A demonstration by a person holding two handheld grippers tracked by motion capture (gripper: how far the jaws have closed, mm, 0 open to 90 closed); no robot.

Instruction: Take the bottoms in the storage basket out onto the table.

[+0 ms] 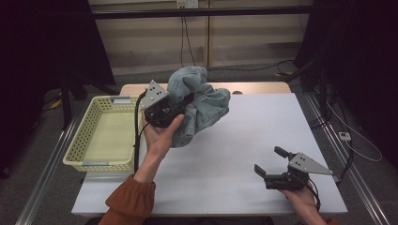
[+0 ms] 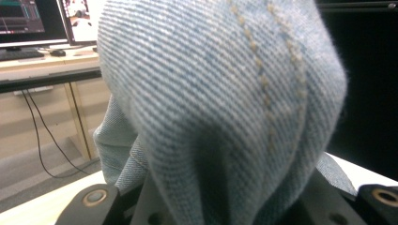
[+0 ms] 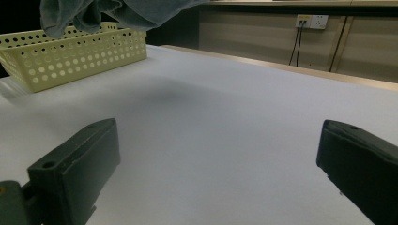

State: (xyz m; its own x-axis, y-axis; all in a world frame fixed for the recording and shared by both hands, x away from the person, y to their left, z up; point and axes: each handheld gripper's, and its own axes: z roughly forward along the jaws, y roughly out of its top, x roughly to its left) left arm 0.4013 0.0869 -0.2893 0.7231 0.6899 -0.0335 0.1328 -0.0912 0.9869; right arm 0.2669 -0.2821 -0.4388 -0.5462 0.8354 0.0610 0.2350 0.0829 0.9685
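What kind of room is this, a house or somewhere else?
Probably a lab or workroom, not a house. The white table sits in a metal frame with black curtains, computer monitors stand on a desk behind, and cables hang from wall sockets.

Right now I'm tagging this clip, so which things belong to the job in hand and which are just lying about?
In the job:
- denim cloth, held up by the left tool
- yellow basket, probably its destination
- right tool, open, low over the table

Lying about:
- monitors
- wall socket and its cables
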